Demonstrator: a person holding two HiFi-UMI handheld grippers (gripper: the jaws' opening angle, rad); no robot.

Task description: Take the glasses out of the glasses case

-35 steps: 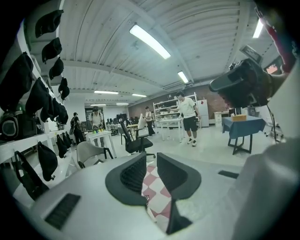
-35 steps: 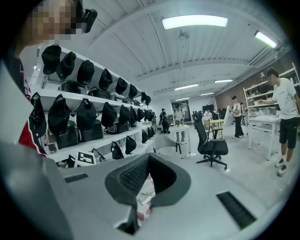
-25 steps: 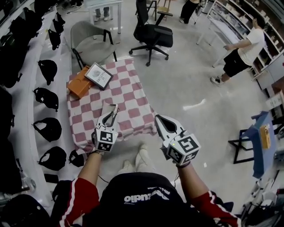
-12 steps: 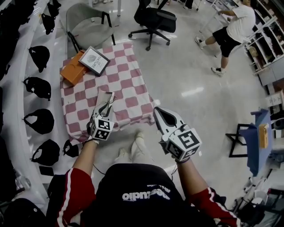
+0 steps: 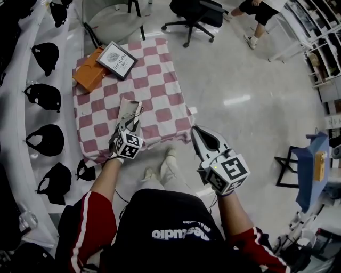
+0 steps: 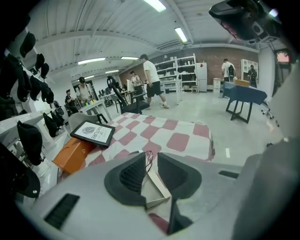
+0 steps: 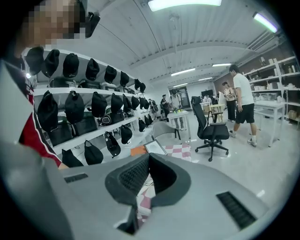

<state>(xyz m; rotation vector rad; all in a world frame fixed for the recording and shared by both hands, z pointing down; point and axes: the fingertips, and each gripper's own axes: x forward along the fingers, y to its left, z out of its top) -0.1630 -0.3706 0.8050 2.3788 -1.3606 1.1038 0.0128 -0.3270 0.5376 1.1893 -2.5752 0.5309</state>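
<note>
A low table under a red-and-white checked cloth [image 5: 160, 80] stands in front of me. My left gripper [image 5: 130, 122] hovers over its near edge, shut on a pale beige glasses case [image 5: 128, 109] that sticks out ahead of the tips. Thin dark wire glasses [image 5: 140, 110] show along the case's right edge. In the left gripper view the case [image 6: 157, 185] lies in the narrow gap between the jaws, with the glasses' wire [image 6: 148, 158] at the tips. My right gripper [image 5: 194, 129] hangs shut and empty off the table's right front corner.
An orange box [image 5: 89, 77] and a framed print [image 5: 117, 59] lie at the table's far left corner. White shelves with black caps [image 5: 40, 96] run along the left. A grey chair [image 5: 114, 21] and a black office chair [image 5: 200, 10] stand beyond. A blue stand [image 5: 311, 170] is at right.
My left gripper with the case has moved a little forward over the table's front edge. The right gripper has stayed shut beside it. The person at the back right has walked further away.
</note>
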